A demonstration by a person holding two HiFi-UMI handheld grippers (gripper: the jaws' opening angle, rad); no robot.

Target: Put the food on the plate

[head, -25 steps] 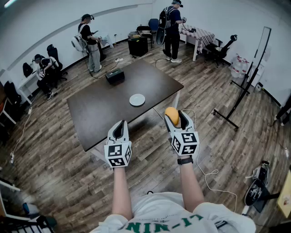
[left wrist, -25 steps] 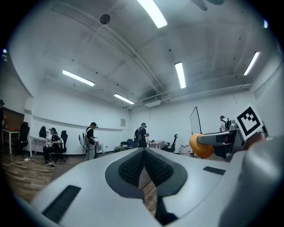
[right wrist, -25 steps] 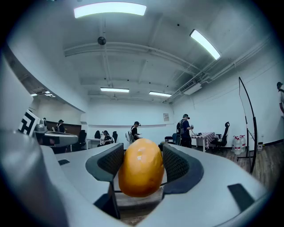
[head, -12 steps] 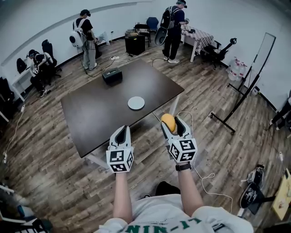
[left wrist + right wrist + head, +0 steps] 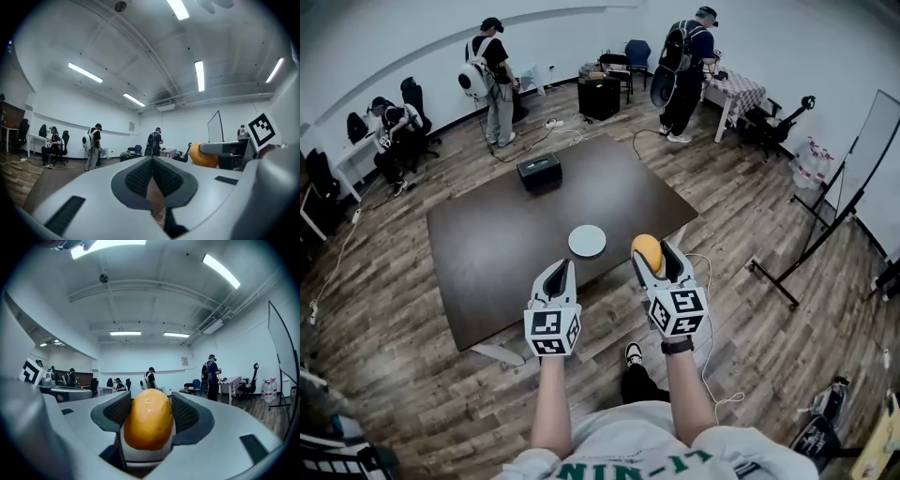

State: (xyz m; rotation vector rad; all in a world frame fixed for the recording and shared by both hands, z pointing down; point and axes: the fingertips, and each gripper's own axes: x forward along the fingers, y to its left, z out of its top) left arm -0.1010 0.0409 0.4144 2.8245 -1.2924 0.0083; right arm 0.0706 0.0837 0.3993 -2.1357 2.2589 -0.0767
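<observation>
A small white plate [image 5: 587,241] lies near the front edge of the dark brown table [image 5: 497,253]. My right gripper [image 5: 651,253] is shut on a smooth orange-yellow piece of food [image 5: 646,247], held in the air just right of the plate, over the table's front edge. In the right gripper view the food [image 5: 149,420] fills the gap between the two pads of the right gripper [image 5: 150,405]. My left gripper [image 5: 558,272] hovers just short of the plate, shut with nothing in it. In the left gripper view the left gripper [image 5: 152,162] has its pads touching, and the food [image 5: 203,155] shows at the right.
A black box [image 5: 539,172] sits at the table's far side. Three people stand or sit along the back wall [image 5: 495,80]. A whiteboard on a stand [image 5: 848,192] is at the right, with a cable on the wooden floor [image 5: 712,281].
The person has stepped closer and the table now lies right under both grippers. The plate sits just ahead of the left gripper. The right gripper still holds the food.
</observation>
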